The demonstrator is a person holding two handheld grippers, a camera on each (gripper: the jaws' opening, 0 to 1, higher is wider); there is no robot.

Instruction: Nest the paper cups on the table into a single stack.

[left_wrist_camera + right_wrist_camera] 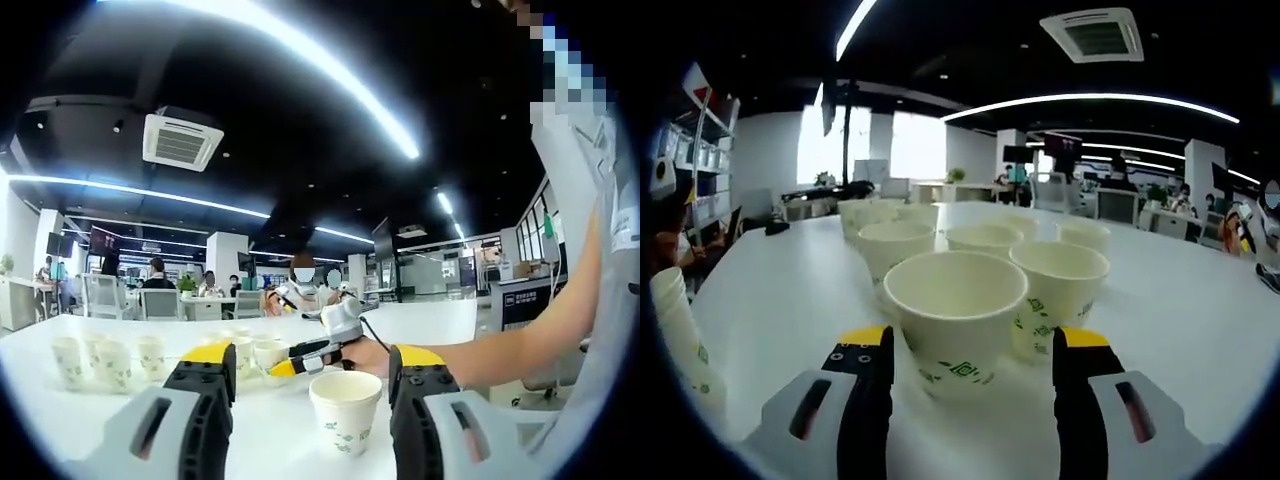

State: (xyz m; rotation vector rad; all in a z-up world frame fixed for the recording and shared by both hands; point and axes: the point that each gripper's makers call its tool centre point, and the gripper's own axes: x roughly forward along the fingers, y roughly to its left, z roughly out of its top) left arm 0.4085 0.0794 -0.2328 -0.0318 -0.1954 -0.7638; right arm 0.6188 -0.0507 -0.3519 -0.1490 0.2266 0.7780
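Note:
A white paper cup (345, 410) with green print stands upright on the white table (440, 322), between the wide-apart jaws of my left gripper (312, 365), closer to the right jaw. Behind it a hand holds my right gripper (300, 358), reaching in from the right towards more cups (262, 355). In the right gripper view, my right gripper (975, 350) is open with a wide-mouthed cup (955, 318) standing just ahead between its yellow tips. A second cup (1056, 285) touches that one on the right.
Several loose cups (110, 365) stand in a row at the left. Others (895, 245) cluster behind the near ones on the table (780, 290). A tall cup (675, 335) stands at the left edge. Chairs, desks and seated people fill the background.

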